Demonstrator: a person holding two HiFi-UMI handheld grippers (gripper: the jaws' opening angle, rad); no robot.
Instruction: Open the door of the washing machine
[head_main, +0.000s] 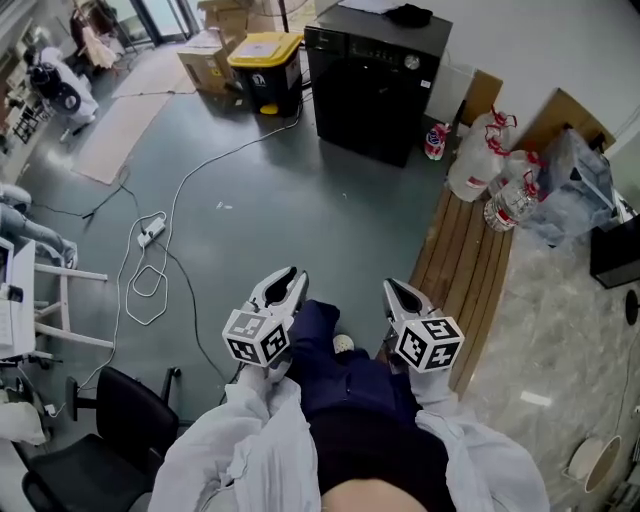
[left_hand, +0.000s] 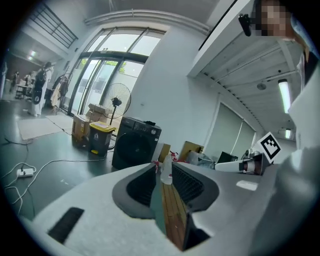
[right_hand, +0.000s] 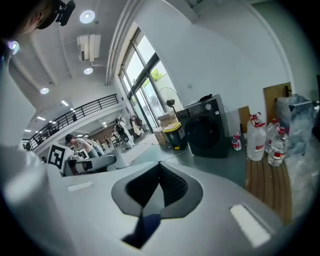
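Note:
The black washing machine (head_main: 375, 80) stands against the far wall, its round door (left_hand: 131, 147) closed; the right gripper view also shows the machine (right_hand: 205, 127) well ahead. Both grippers hang low near the person's body, far from the machine. My left gripper (head_main: 287, 280) points toward it, its jaws a narrow gap apart with nothing between them (left_hand: 162, 167). My right gripper (head_main: 397, 290) is beside it, tips meeting (right_hand: 159, 165), holding nothing.
A yellow-lidded bin (head_main: 262, 65) and cardboard boxes (head_main: 205, 60) sit left of the machine. Cables and a power strip (head_main: 150, 232) trail over the grey floor. Wooden planks (head_main: 465, 270) and plastic bottles (head_main: 480, 150) lie at the right. A black chair (head_main: 110, 430) is near left.

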